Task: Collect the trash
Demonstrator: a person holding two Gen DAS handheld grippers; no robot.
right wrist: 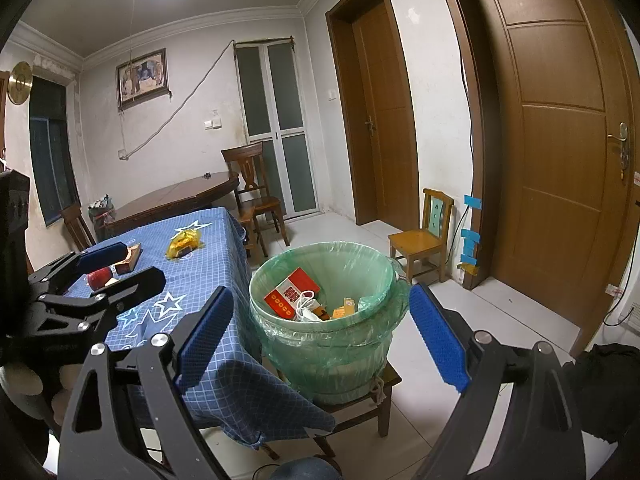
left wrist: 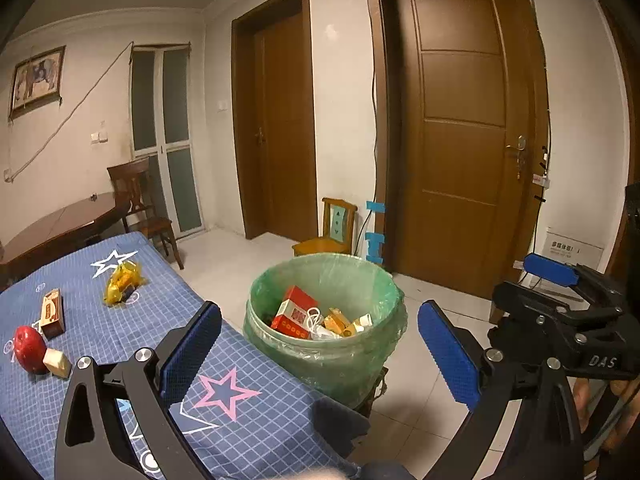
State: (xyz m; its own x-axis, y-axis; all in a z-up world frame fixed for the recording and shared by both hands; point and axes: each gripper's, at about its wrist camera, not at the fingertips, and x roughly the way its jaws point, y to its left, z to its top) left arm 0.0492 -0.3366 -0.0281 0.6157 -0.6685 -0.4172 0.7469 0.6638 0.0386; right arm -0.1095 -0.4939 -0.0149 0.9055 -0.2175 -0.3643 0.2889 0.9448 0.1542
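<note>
Between pickups: both grippers empty over the bin

We held the left gripper and right gripper spread wide, nothing between the pads, facing the green-lined bin just off the tabletop's near corner. Trash remained toward the far end: a yellow bag, a small box, a red apple-like thing. Next, we judged, reach back there. The bin's lower contents stayed hidden.
</note>
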